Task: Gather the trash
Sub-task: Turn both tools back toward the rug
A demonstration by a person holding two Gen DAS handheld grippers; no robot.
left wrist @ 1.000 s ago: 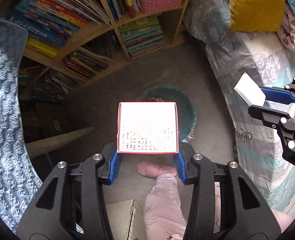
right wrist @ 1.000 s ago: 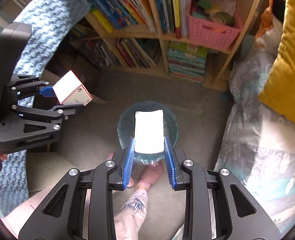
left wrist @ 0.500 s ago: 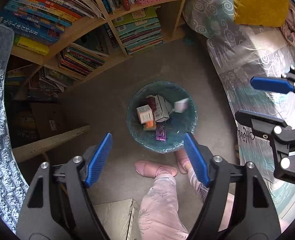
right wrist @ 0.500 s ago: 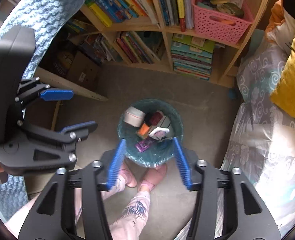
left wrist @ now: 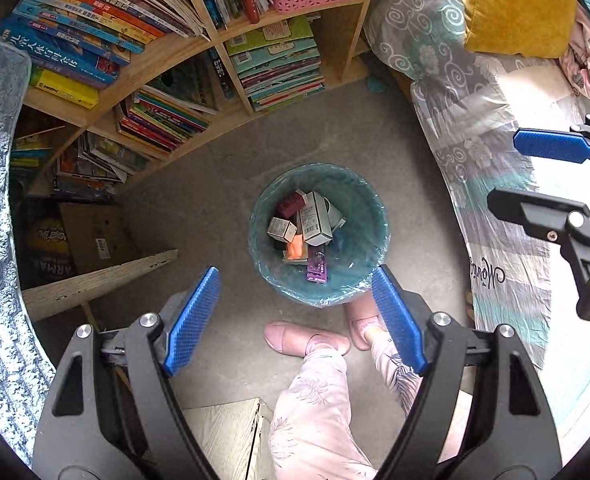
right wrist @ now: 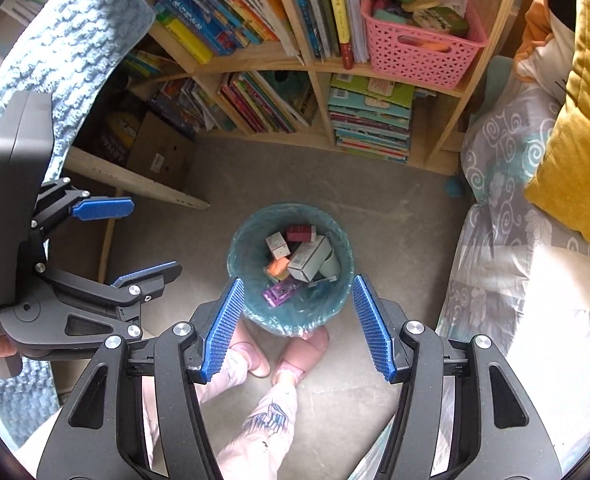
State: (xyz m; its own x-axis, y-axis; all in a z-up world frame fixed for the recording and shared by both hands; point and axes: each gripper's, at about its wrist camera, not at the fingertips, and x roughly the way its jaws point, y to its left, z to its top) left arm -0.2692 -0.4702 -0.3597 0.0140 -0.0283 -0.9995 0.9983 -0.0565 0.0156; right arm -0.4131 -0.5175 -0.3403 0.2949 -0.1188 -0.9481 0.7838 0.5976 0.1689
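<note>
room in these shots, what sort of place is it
Most likely a child's bedroom: a wooden bookshelf packed with picture books, a bed with a yellow pillow, and a small lined bin on the floor.

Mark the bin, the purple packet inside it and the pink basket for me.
bin [left wrist: 379,216]: left wrist view, bare inner wall of liner.
purple packet [left wrist: 317,266]: left wrist view, middle of its face.
pink basket [right wrist: 415,50]: right wrist view, lattice front wall.
</note>
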